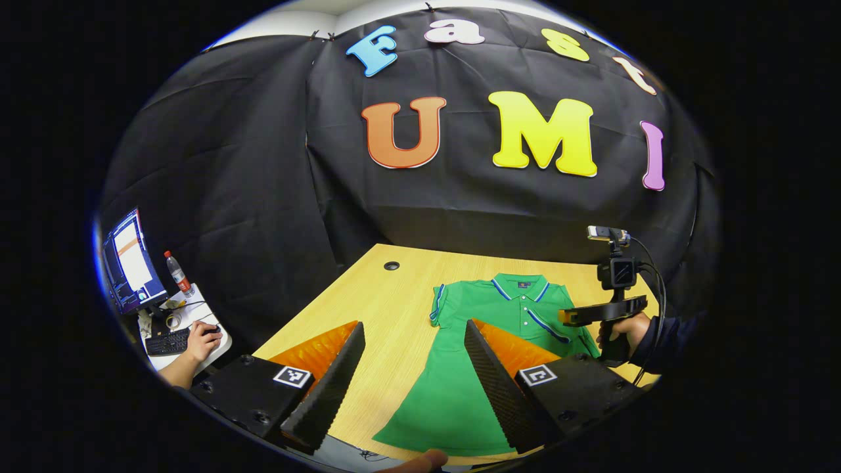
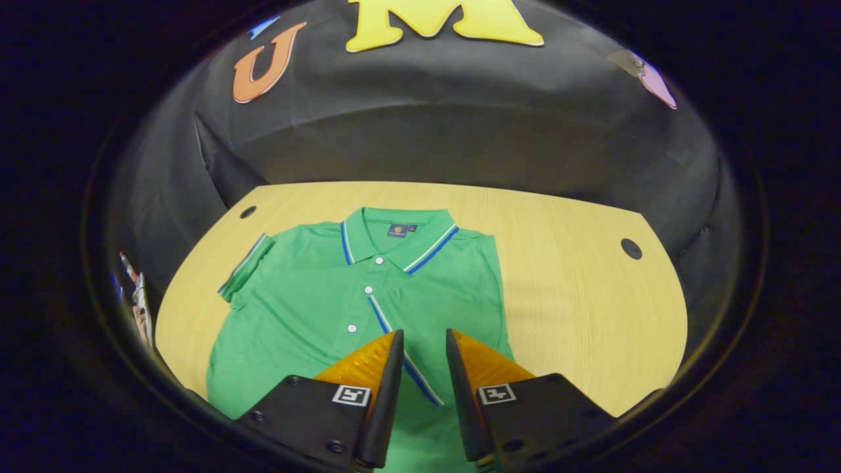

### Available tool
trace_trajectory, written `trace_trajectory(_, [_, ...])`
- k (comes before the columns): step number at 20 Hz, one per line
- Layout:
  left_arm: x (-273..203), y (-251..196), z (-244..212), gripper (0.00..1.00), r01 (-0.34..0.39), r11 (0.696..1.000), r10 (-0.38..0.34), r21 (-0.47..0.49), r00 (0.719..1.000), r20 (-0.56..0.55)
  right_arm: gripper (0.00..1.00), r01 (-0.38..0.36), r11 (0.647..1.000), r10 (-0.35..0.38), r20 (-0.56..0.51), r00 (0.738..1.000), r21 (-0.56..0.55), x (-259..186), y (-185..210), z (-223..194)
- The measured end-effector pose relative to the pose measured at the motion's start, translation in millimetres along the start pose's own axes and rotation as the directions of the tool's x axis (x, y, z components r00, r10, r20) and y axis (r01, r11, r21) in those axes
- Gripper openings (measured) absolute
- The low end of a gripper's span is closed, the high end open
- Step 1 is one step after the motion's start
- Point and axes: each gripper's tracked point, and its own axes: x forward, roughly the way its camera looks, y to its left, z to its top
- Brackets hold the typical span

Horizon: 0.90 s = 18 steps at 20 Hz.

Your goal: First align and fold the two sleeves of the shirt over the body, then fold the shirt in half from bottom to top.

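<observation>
- The left gripper [image 1: 414, 355] hangs nearest the lens, fingers spread wide and holding nothing, above the shirt's lower half.
- The wooden table [image 2: 578, 289] carries the green polo shirt [image 2: 315, 295], lying flat, collar toward the wall.
- One sleeve [image 2: 244, 266] lies spread; the other [image 2: 401, 341] seems folded across the body.
- The right gripper [image 2: 422, 358] hovers over that fold, narrowly parted, apparently gripping nothing.
- The collar label [image 2: 397, 230] is too small to read.

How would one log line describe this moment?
shirt on table | folded sleeve over body | other sleeve out | left gripper open | right gripper at folded sleeve
</observation>
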Motion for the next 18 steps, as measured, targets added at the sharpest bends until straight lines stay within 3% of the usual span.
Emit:
trace_trajectory(5, [34.8, 4.5, 4.2, 0.99, 0.08, 0.996, -0.08, 0.025, 0.997, -0.018, 0.81, -0.001, 1.0, 0.003, 0.121, 0.993, -0.016, -57.5, 7.8, 21.5])
trace_trajectory(6, [44.2, 6.1, 4.3, 0.99, 0.093, 0.995, -0.092, 0.035, 0.996, -0.019, 0.77, 0.002, 1.0, 0.001, 0.139, 0.99, -0.025, -69.3, 10.3, 22.3])
trace_trajectory(7, [53.6, 6.7, 2.9, 0.99, 0.105, 0.994, -0.104, 0.041, 0.994, -0.026, 0.92, 0.009, 1.0, -0.004, 0.161, 0.987, -0.03, -84.9, 11.6, 25.0])
trace_trajectory(8, [63.6, 6.2, 0.3, 0.99, 0.117, 0.992, -0.115, 0.042, 0.993, -0.039, 0.98, 0.009, 1.0, -0.003, 0.18, 0.984, -0.029, -99.8, 14.3, 26.7])
trace_trajectory(9, [71.6, 5.7, -1.9, 0.99, 0.132, 0.99, -0.129, 0.042, 0.99, -0.06, 0.93, 0.007, 1.0, -0.004, 0.194, 0.981, -0.016, -115.2, 17.8, 27.9])
trace_trajectory(11, [89.5, 8.4, -5.7, 0.99, 0.143, 0.989, -0.139, 0.041, 0.986, -0.088, 0.98, 0.004, 1.0, -0.009, 0.244, 0.97, 0.023, -149.2, 24.1, 35.4])
trace_trajectory(13, [107.2, 8.2, -8.3, 0.99, 0.157, 0.986, -0.152, 0.05, 0.983, -0.1, 0.93, 0.034, 0.999, -0.044, 0.297, 0.954, 0.039, -183.0, 21.2, 42.3])
trace_trajectory(17, [143.2, 2.0, -20.1, 0.99, 0.186, 0.981, -0.177, 0.053, 0.974, -0.142, 0.98, 0.11, 0.99, -0.138, 0.389, 0.911, 0.093, -247.1, 13.8, 53.6])
trace_trajectory(18, [152.3, 0.4, -23.1, 0.99, 0.19, 0.981, -0.18, 0.05, 0.972, -0.153, 0.92, 0.128, 0.986, -0.16, 0.407, 0.9, 0.105, -261.7, 13.1, 55.0])
